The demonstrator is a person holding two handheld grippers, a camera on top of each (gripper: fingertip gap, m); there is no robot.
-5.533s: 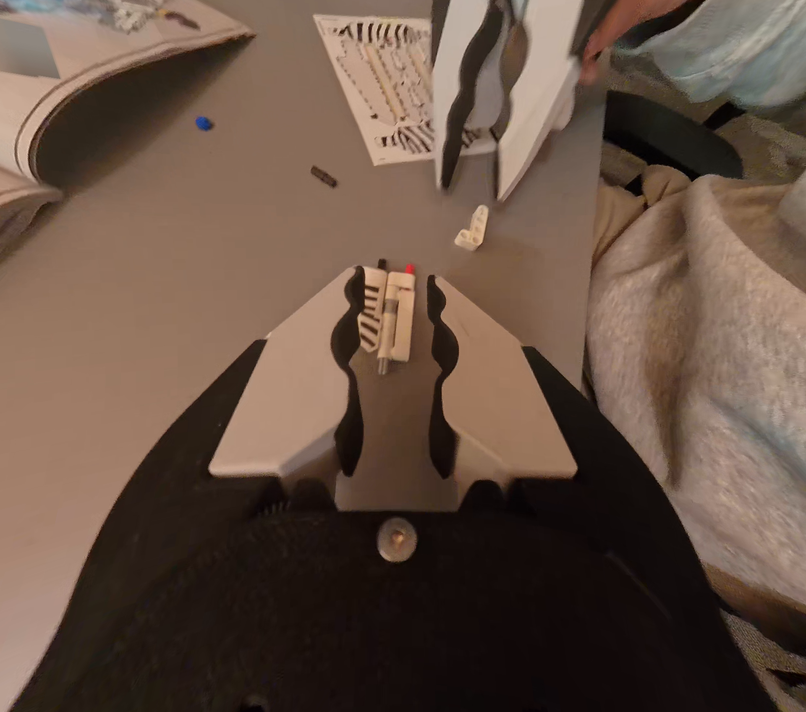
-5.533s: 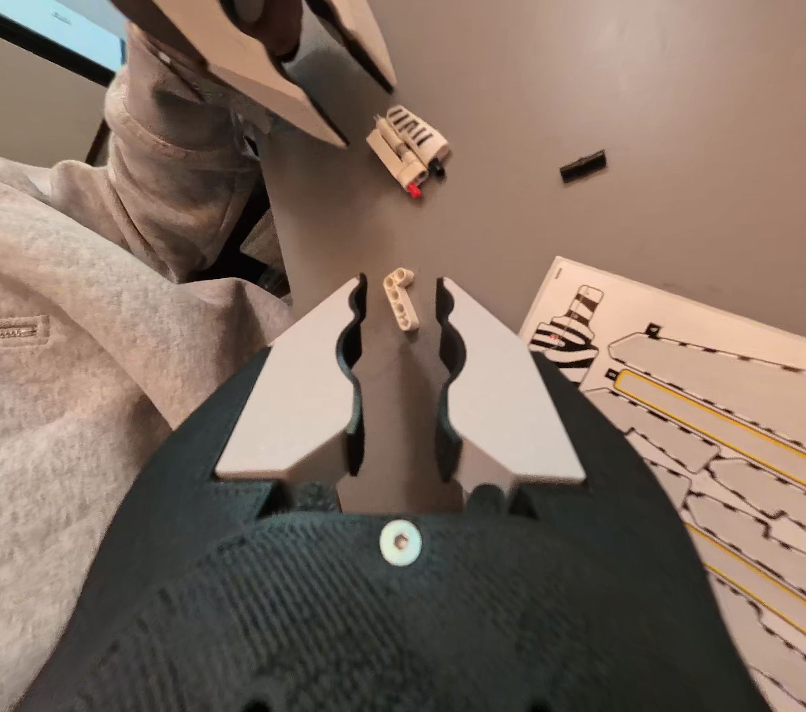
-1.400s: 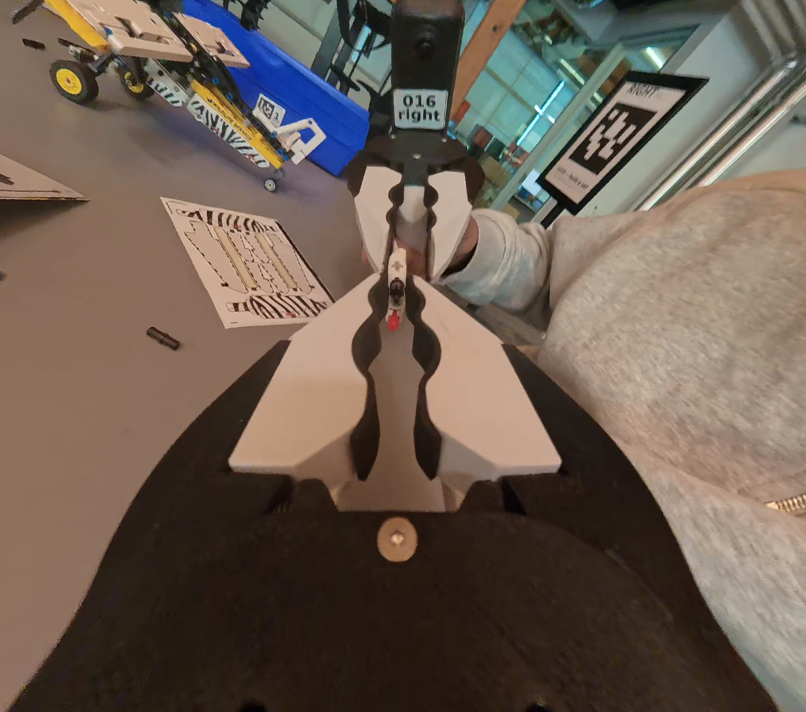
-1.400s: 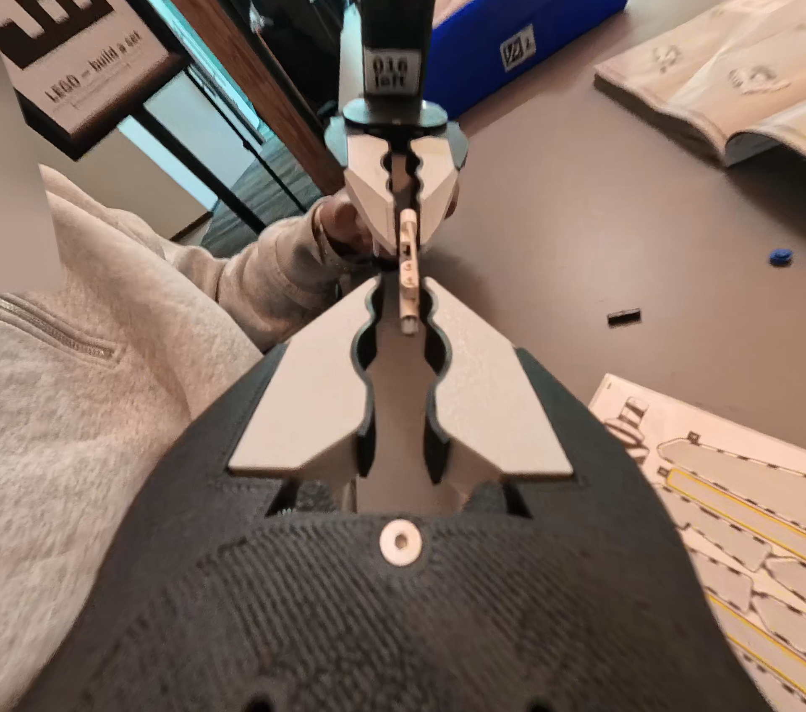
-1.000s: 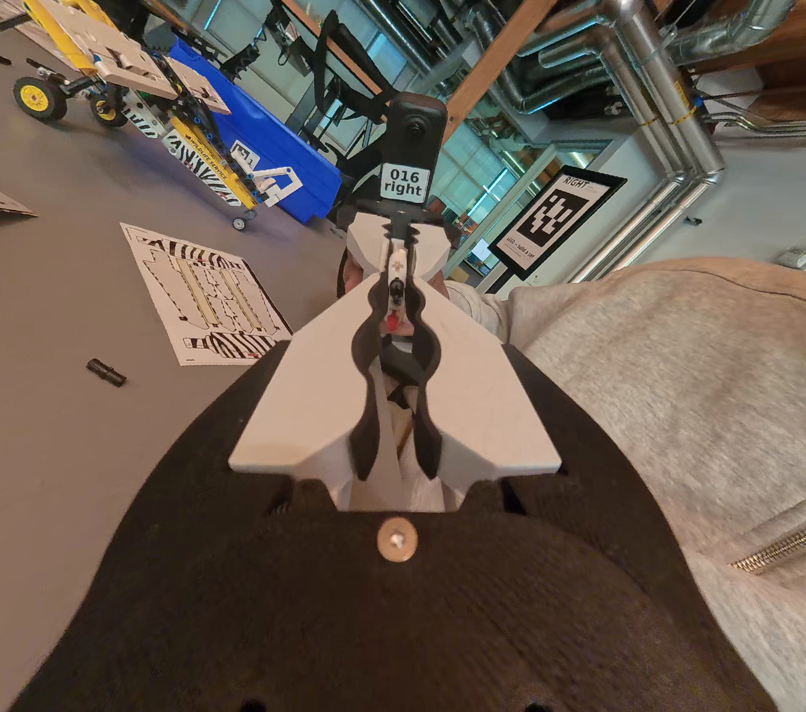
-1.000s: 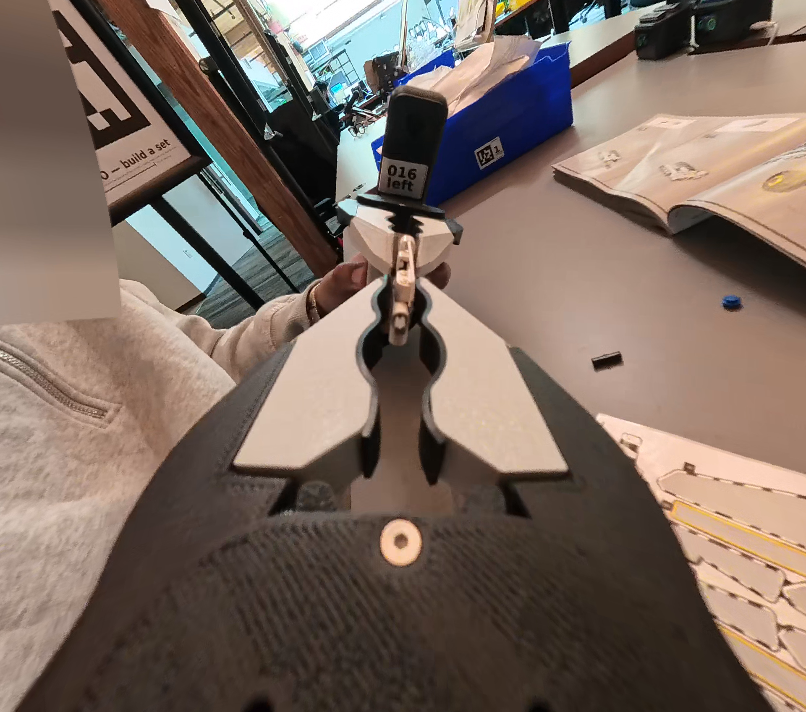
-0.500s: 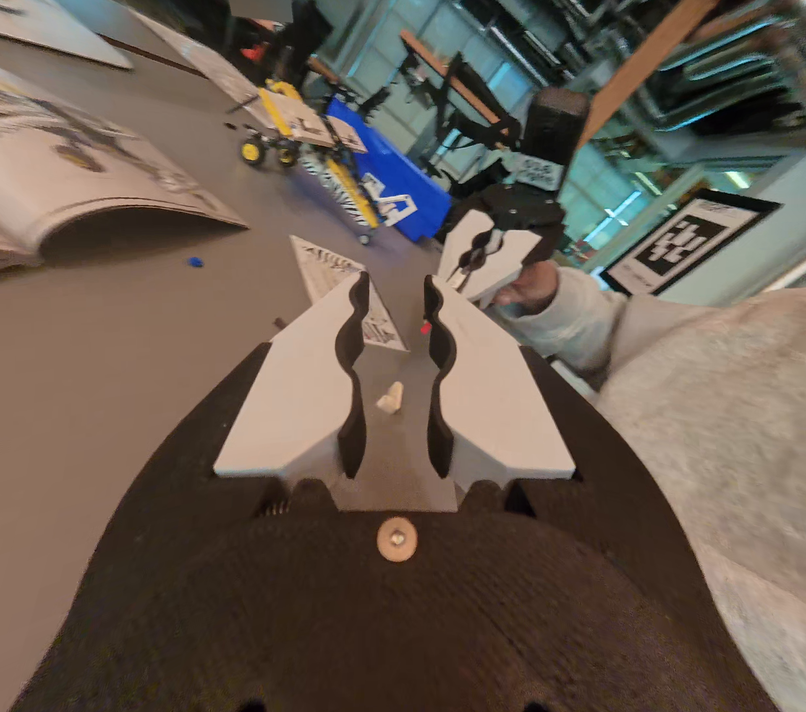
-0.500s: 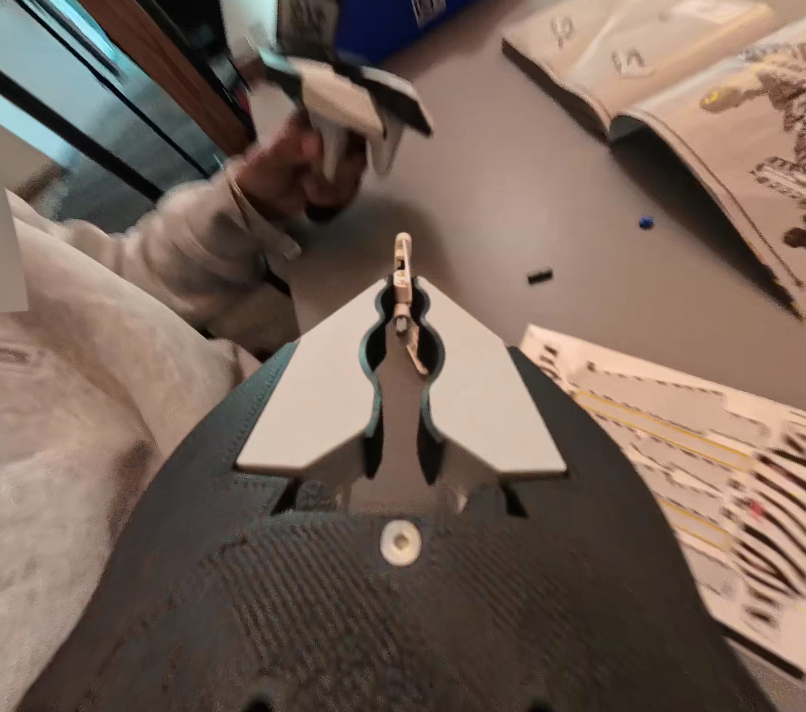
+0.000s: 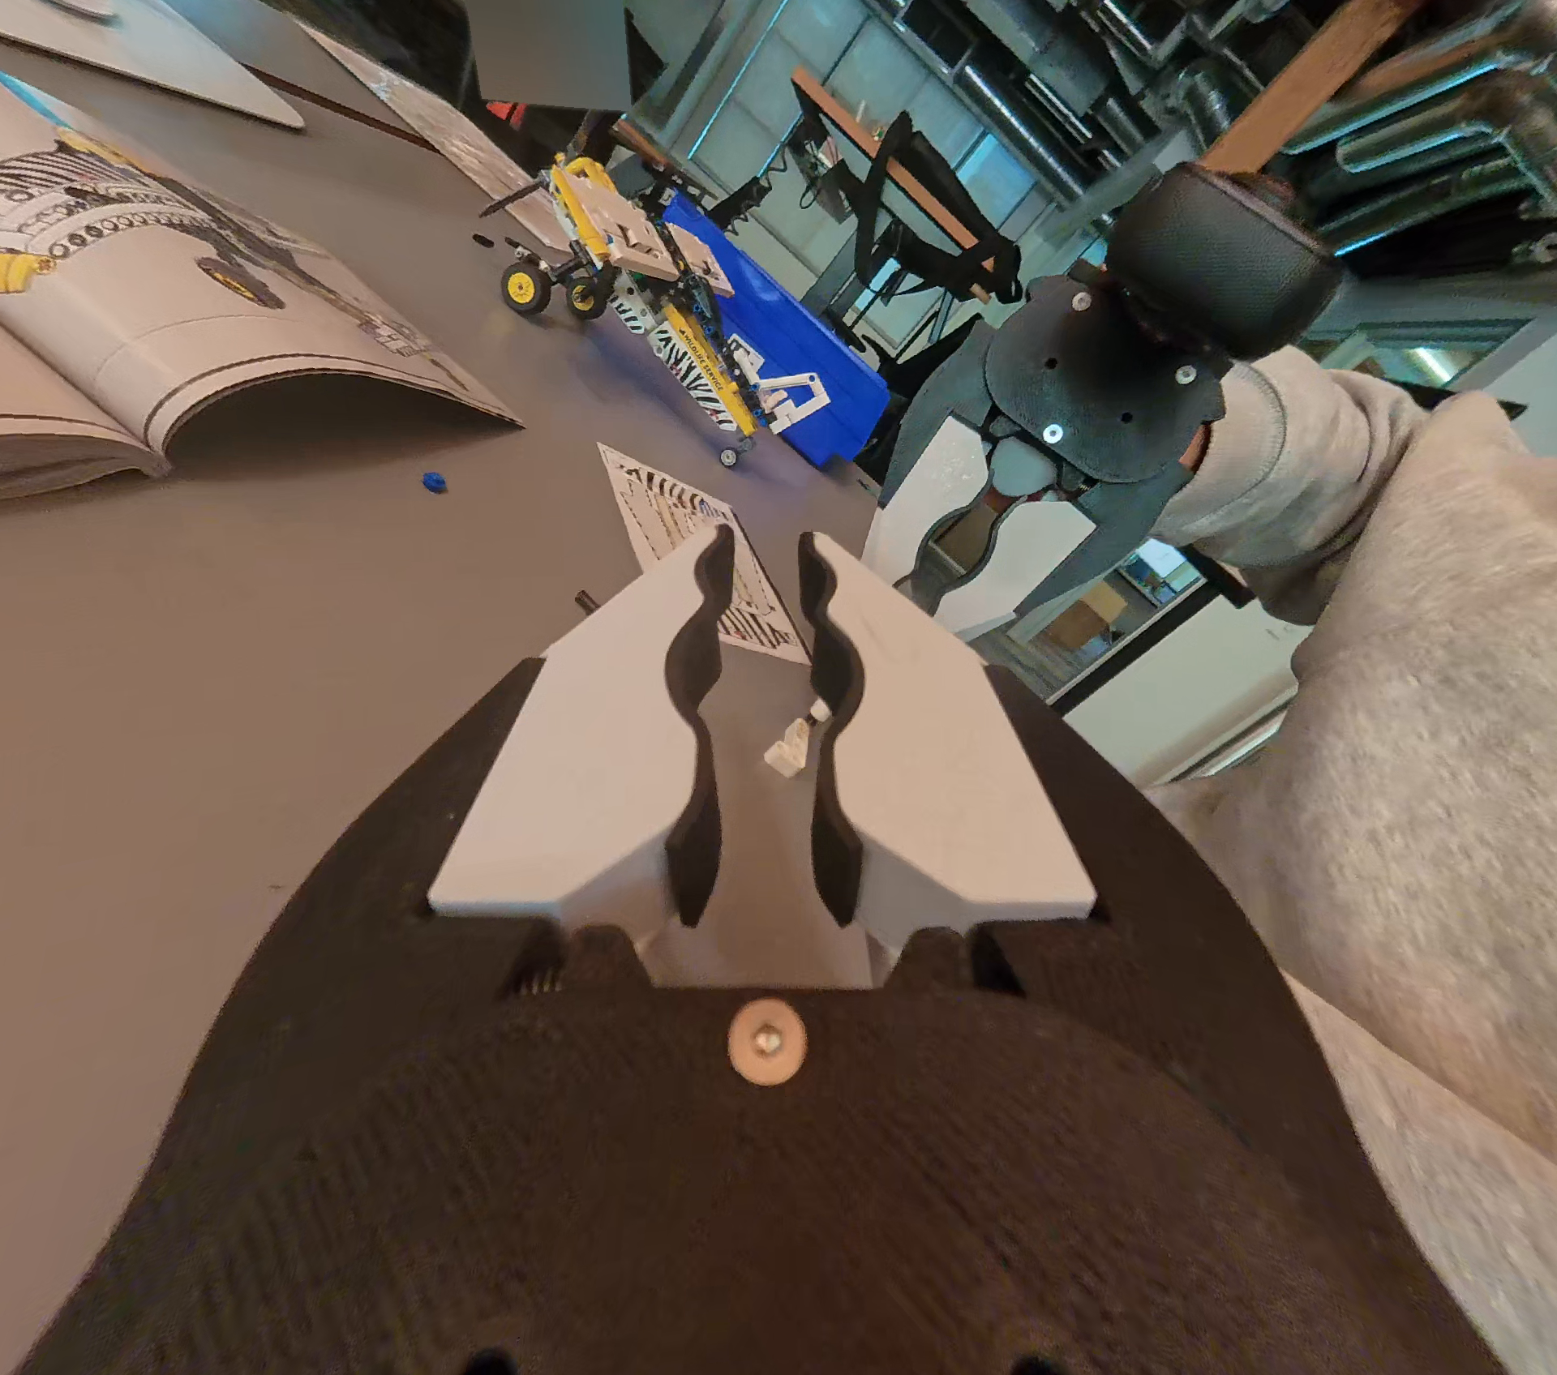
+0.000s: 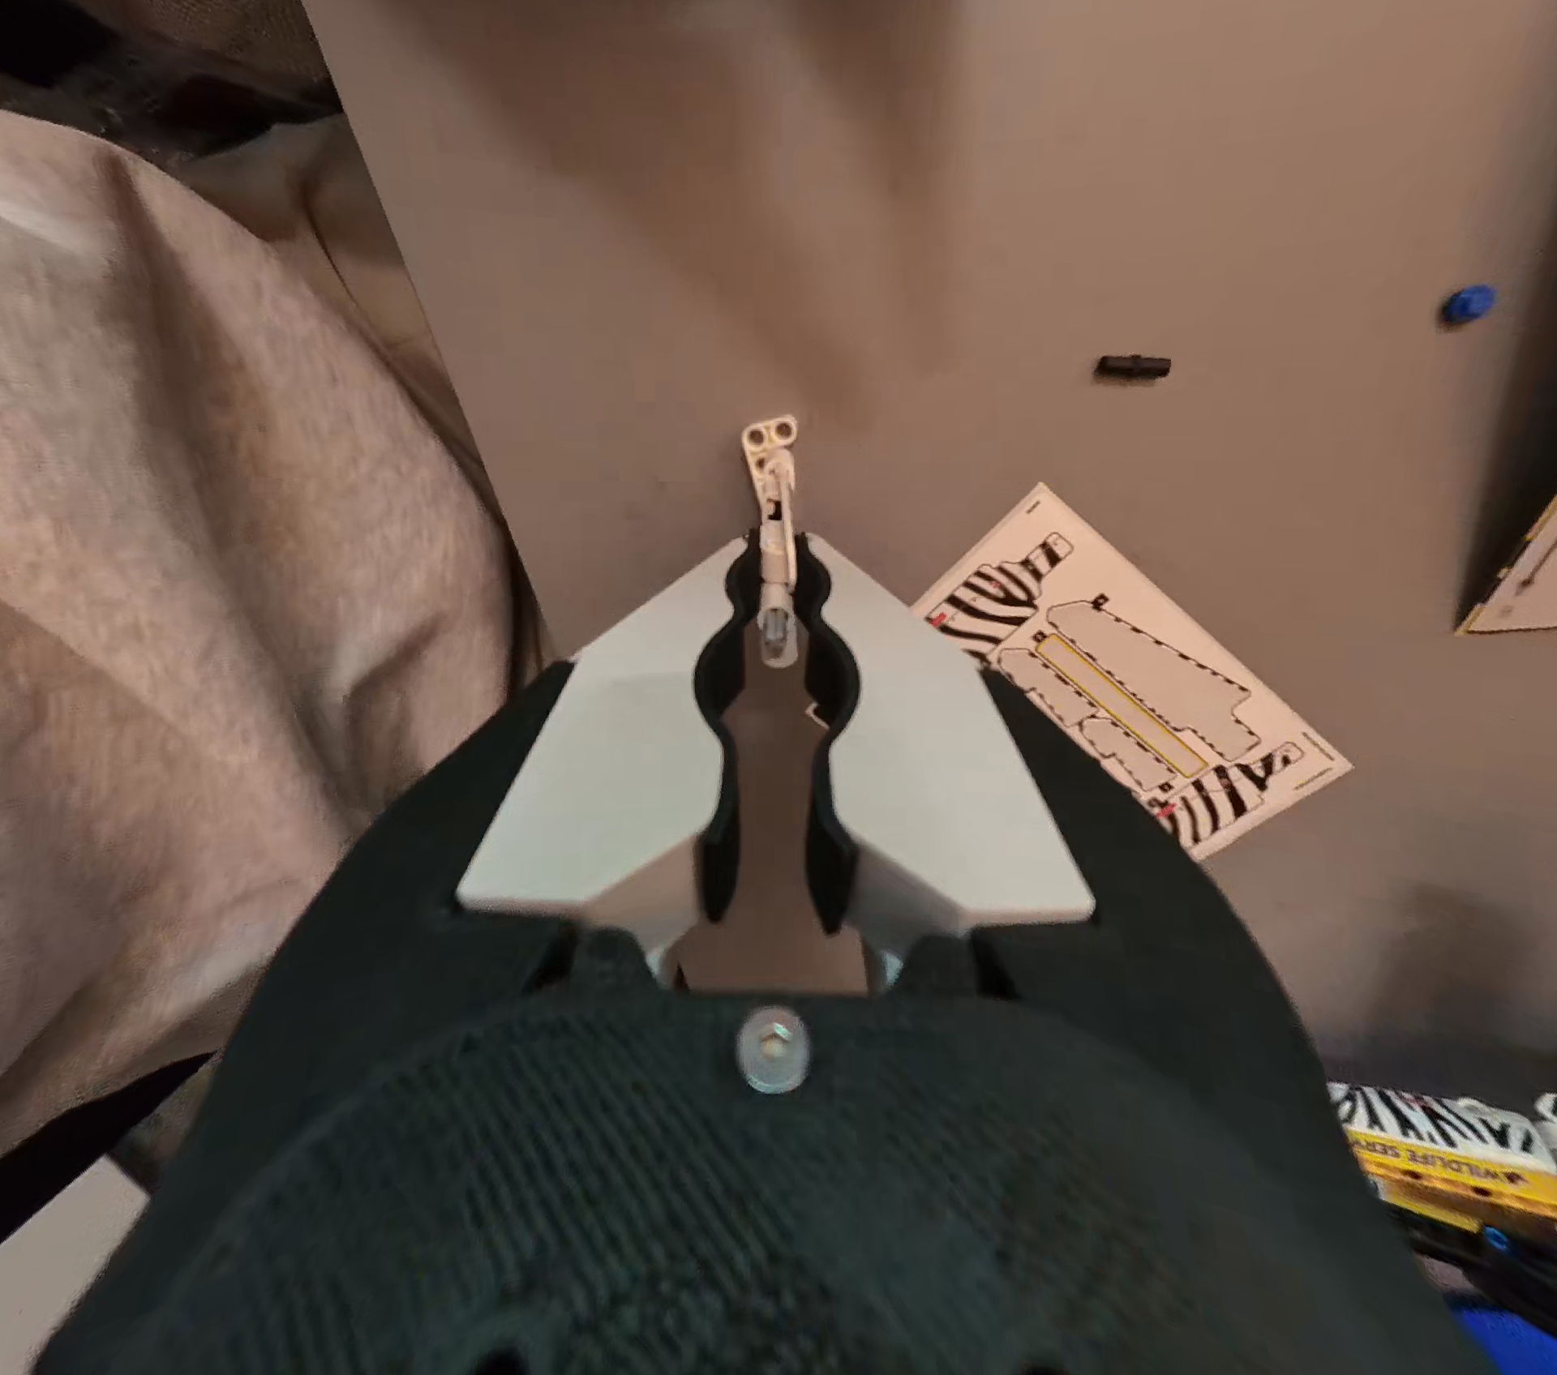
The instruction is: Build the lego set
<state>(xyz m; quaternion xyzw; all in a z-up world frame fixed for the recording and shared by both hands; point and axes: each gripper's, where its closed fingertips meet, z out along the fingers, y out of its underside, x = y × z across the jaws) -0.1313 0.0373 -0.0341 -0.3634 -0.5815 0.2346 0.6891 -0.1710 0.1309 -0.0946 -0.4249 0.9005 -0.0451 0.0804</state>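
Observation:
My right gripper (image 10: pixel 773 544) is shut on a slim white Lego assembly (image 10: pixel 775 560) and points straight down at the grey table (image 10: pixel 1011 113). A white angled beam with holes (image 10: pixel 768 440) forms the assembly's far end, close to the table. My left gripper (image 9: pixel 762 543) is open and empty, low over the table. A small white piece (image 9: pixel 792 745) shows between its fingers; I cannot tell whether it is that far end or a loose part. The right gripper (image 9: pixel 960 560) shows close by on the right, its tips hidden behind my left finger.
A sticker sheet (image 10: pixel 1129 694) lies right of the assembly, with a black pin (image 10: pixel 1133 368) and a blue stud (image 10: pixel 1466 305) beyond it. In the left wrist view there are an open manual (image 9: pixel 168 324), a yellow Lego vehicle (image 9: pixel 640 290) and a blue bin (image 9: pixel 783 357). The table edge and the person's grey clothing (image 10: pixel 211 492) are left. My hands' fingertips stand some 12 cm from each other.
The left gripper has opened and let go of the assembly, which the right gripper keeps. The right gripper has swung from level to pointing down at the table, carrying the assembly.

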